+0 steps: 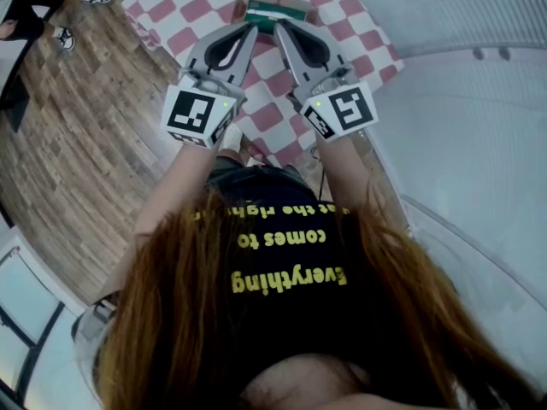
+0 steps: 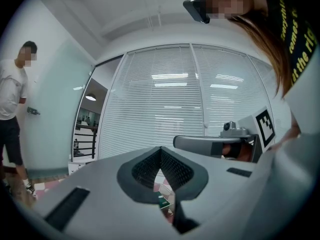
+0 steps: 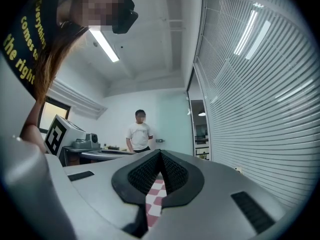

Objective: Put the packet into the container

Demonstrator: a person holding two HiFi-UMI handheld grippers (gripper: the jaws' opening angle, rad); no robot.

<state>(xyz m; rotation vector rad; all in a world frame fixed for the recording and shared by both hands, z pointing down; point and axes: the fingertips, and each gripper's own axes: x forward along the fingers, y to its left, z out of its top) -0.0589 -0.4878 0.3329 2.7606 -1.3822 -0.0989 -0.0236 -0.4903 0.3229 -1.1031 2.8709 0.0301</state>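
**Pink-and-white checks below two closed grippers**

Pink-and-white checkered tablecloth (image 1: 282, 101) is the landmark, lying below the person's outstretched arms in the head view; the left gripper (image 1: 253, 27) and the right gripper (image 1: 279, 27) hang above it side by side, their tips drawn close together over its far part. In the left gripper view the left gripper (image 2: 160, 149) has its ribbed pads meeting at the tip with nothing clamped, and only a sliver of the cloth shows in the gap beneath them. The right gripper view shows the right gripper (image 3: 160, 152) closed and empty in the same way, with pink checks visible under the pads. A green rectangular thing (image 1: 277, 13) lies on the far end of the cloth, just past both tips; whether it is the packet or the container cannot be told, nor whether the tips touch it. Each gripper carries a marker cube (image 1: 198, 112) at its near end, over the near edge of the cloth; the person's long reddish hair (image 1: 171, 314) and a black T-shirt with yellow print (image 1: 282, 254) fill the foreground. Left of the cloth runs a wooden floor (image 1: 77, 143); a standing person in a white T-shirt (image 3: 139, 134) is well away from it, and slatted window blinds (image 3: 260, 84) line the wall on its right.
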